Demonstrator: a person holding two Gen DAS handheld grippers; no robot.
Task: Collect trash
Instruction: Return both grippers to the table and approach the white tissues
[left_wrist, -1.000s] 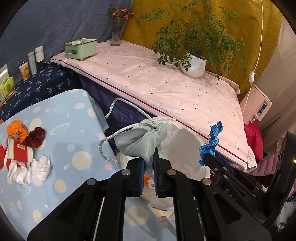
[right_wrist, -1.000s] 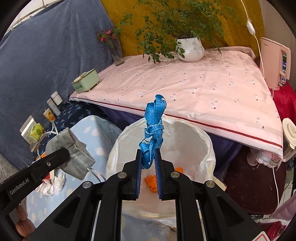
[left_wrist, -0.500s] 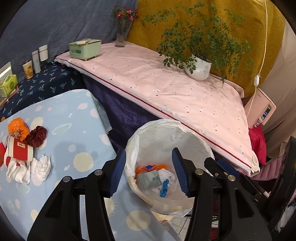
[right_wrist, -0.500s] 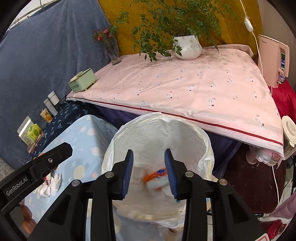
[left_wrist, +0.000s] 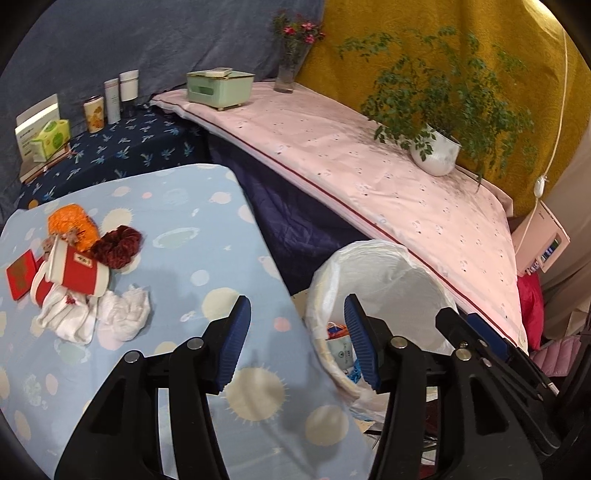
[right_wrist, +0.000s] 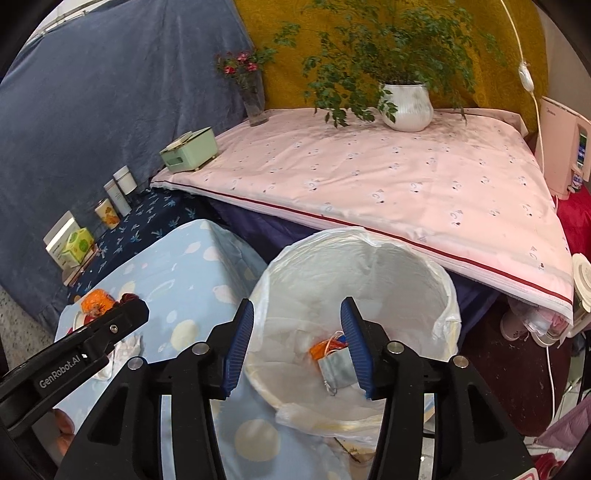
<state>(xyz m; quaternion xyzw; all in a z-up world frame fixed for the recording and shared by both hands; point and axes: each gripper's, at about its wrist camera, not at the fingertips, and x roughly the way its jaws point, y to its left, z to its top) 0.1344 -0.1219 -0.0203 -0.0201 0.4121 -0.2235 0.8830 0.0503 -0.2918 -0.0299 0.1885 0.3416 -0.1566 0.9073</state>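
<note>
- The left gripper (left_wrist: 297, 336) has its jaws opening, with nothing between the blue pads; it hangs over the edge of the light blue table (left_wrist: 192, 236), just beside the trash bin (left_wrist: 388, 266).
- The right gripper (right_wrist: 297, 341) also has its jaws opening and holds nothing; it hangs over the mouth of the trash bin (right_wrist: 369, 254).
- The trash bin is lined with a white plastic bag; inside, at the bottom, lie an orange piece (right_wrist: 325, 347) and a grey pouch (right_wrist: 338, 367) with a silvery cord; in the left view a bit of blue tape (left_wrist: 355, 373) shows beside them.
- The trash that is not collected lies on the light blue table, at about 9 o'clock in the left view: a red paper cup (left_wrist: 77, 273) on its side, white crumpled tissues (left_wrist: 122, 314) touching it, an orange net ball (left_wrist: 72, 225), a dark red scrunchie (left_wrist: 116, 245) and a small red packet (left_wrist: 20, 273).
- On the pink bed cover (right_wrist: 369, 177), at 12 o'clock, a white pot (right_wrist: 406, 105) holds a green plant; a glass vase (right_wrist: 255, 99) holds red flowers; a green box (right_wrist: 190, 151) stands near the edge.
- On the dark blue patterned cloth (left_wrist: 122, 151), at 10 o'clock, stand some tins and a green tissue box (left_wrist: 50, 138).
</note>
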